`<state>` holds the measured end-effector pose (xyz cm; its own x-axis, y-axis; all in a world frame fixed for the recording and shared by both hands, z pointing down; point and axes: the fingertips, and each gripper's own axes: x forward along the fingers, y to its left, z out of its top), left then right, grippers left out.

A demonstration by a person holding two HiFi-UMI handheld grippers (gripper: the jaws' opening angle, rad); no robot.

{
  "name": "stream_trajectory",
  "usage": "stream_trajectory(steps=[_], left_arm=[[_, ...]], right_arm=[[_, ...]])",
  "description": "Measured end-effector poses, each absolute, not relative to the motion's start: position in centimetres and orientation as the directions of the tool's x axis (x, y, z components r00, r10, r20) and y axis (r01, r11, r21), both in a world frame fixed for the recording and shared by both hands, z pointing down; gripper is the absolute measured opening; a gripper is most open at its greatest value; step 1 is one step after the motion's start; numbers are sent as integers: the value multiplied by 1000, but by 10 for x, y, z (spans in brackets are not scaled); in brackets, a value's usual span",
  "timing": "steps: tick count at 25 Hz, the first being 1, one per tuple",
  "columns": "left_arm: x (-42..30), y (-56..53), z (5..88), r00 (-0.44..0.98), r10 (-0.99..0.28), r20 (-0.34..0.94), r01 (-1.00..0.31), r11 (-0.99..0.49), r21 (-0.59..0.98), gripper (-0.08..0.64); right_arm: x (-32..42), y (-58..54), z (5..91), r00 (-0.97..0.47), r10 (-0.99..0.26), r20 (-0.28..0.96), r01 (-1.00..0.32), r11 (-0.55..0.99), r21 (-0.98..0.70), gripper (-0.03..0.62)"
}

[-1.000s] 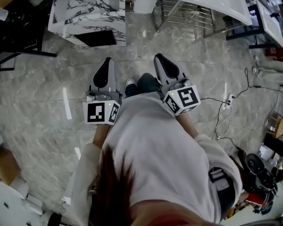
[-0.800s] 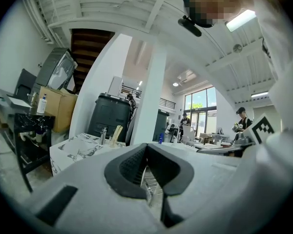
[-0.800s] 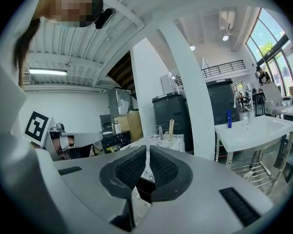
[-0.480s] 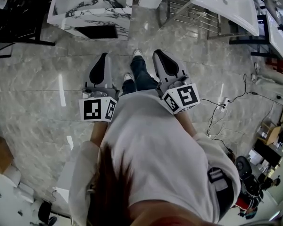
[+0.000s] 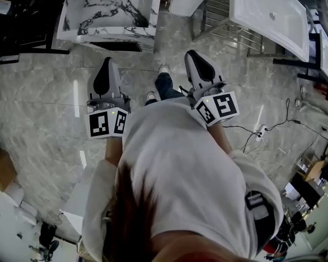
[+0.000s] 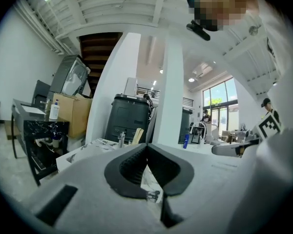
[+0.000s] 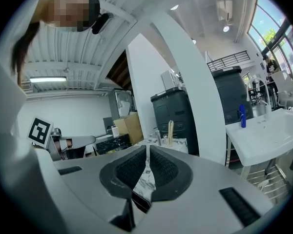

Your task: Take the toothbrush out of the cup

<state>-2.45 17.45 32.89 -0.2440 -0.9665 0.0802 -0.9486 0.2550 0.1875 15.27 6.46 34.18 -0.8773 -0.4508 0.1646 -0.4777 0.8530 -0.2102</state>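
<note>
I am some way off from a marble-patterned washstand (image 5: pixel 106 30) across a grey stone floor. On its top, two pale upright handles (image 7: pixel 170 129) stand in a small cup (image 7: pixel 169 139); they are too small to tell apart. The left gripper view shows the same pale handles (image 6: pixel 136 135). My left gripper (image 5: pixel 105 64) and right gripper (image 5: pixel 194 56) are held out level, side by side at waist height. Both are shut with nothing between the pads (image 6: pixel 158 167), and both are well short of the washstand. In the right gripper view, my right gripper (image 7: pixel 147 147) points at the marble top.
A white washbasin (image 5: pixel 268 10) on a metal frame stands to the right of the marble washstand, with a blue bottle (image 7: pixel 241 116) on it. A black table (image 5: pixel 16 31) is at the left. Cables (image 5: pixel 262 127) lie on the floor at the right, a cardboard box (image 5: pixel 0 171) at the left.
The person has walked forward: the marble washstand and the white basin have come closer. Both grippers moved ahead with the body and stayed shut and empty.
</note>
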Motion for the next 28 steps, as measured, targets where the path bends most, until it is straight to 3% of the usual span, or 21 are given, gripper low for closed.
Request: stream_trajectory(steps=[13, 28], left_arm=[[-59, 129, 319, -405, -912, 68, -897, 411, 162, 11], [-43, 104, 313, -377, -924, 70, -910, 384, 155, 11]], right_arm=[[142, -18, 346, -910, -383, 158, -411, 879, -240, 29], [151, -34, 357, -906, -388, 169, -421, 861, -284, 29]])
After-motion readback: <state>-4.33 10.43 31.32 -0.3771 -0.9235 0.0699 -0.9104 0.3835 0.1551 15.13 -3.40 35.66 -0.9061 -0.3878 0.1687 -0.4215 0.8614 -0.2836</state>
